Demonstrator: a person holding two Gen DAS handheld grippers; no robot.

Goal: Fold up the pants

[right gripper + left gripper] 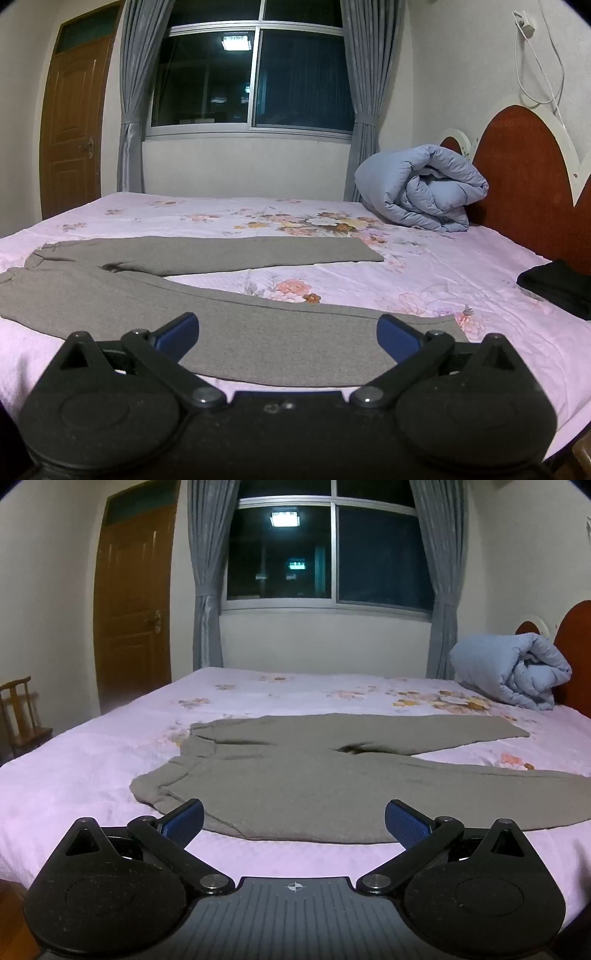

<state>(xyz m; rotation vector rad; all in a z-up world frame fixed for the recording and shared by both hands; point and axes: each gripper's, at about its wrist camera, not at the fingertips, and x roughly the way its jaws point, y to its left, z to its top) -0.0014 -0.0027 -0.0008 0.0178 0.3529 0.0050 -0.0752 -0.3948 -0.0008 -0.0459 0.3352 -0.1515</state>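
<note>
The grey pants (295, 775) lie spread flat on the bed (74, 782), near its front edge, with the waistband toward the left and the two legs running off to the right, split apart in a narrow V so that a wedge of pink flowered sheet shows between them. Laid open like that, nothing is folded yet, and both legs are free to be lifted. The left gripper (294, 821) hangs just above the front edge at the waist end, its blue-padded fingers (184, 821) spread wide with nothing between them. The right gripper (288, 338) hovers over the near leg, close to its cuff (436, 325), jaws likewise wide apart and empty. Both tilt slightly downward, which looks like a start position for taking the near leg at two ends and carrying it over the far one. Farther off, a rolled blue quilt (417, 188) sits against the headboard (524, 177), well clear of the work, and a dark cloth (561, 288) lies at the right edge.
</note>
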